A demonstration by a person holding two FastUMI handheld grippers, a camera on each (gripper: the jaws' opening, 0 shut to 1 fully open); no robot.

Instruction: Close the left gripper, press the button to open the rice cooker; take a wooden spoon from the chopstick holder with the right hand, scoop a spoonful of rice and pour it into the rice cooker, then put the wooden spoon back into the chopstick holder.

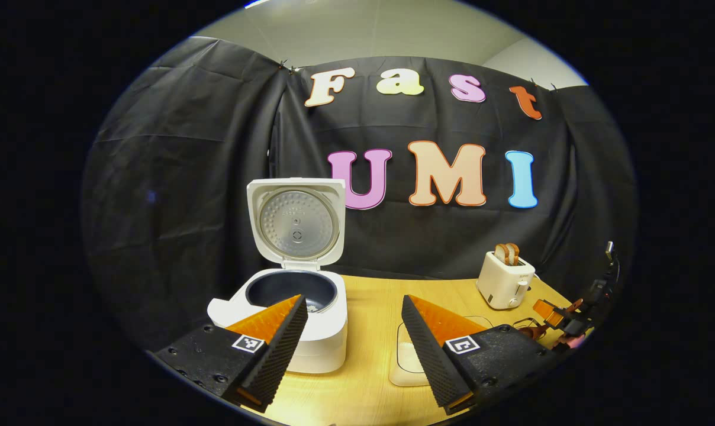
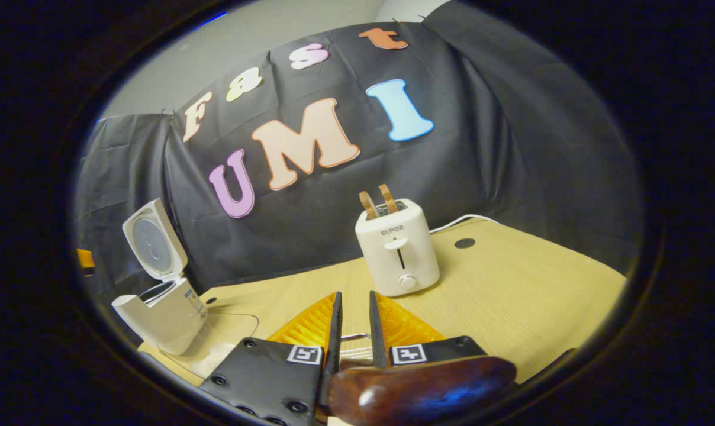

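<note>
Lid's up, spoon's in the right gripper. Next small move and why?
Probably carry the wooden spoon left toward the rice container to scoop: the rice cooker lid stands open, the right gripper is shut on the spoon, and its bowl looks empty.

— What is seen on the wooden table (image 2: 511,296) apart from the cooking things?
— A white toaster (image 2: 398,248) is set upright near the back edge, just in front of the black cloth wall (image 2: 511,148). Two slices of toast (image 2: 376,202) are held in its slots, standing up out of the top. A lever and a round knob are carried on its front face.
— And behind it?
— A white cable (image 2: 461,220) is led from the toaster's side along the table toward the cloth. A small dark round spot (image 2: 464,243) is seen on the tabletop just beside that cable.
— Is the toaster caught from the other side too?
— Yes, in the left gripper view the toaster (image 1: 504,279) is found at the table's (image 1: 369,307) far right, the toast (image 1: 506,253) again upright in it.
</note>
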